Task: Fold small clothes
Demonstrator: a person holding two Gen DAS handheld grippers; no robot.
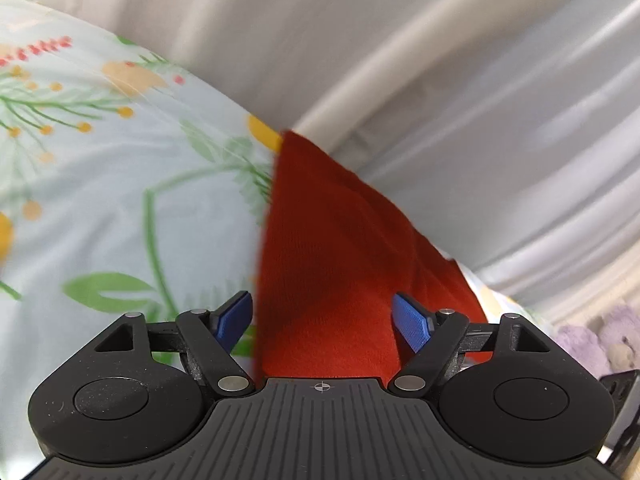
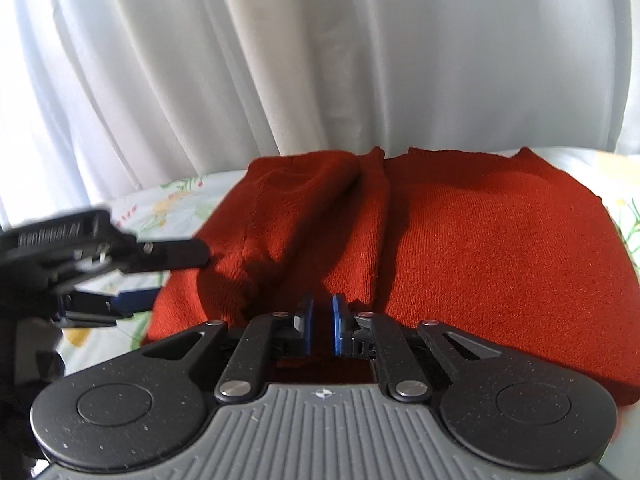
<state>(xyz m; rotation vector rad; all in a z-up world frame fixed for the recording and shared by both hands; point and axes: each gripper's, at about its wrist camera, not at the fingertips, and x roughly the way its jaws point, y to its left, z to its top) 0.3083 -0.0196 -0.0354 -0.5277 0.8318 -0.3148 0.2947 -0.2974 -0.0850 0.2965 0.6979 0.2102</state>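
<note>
Sweater (image 2: 460,248) red, lying part-folded on floral sheet (image 1: 100,200) before white curtain (image 2: 280,60). Left gripper (image 1: 322,320) spread wide, cloth between fingers, not pinched. Right gripper (image 2: 320,320) nearly closed at near hem; whether it grips cloth, cannot tell. Advice: pinch both edges level, lift evenly, lay fold flat, smooth ridge.
</note>
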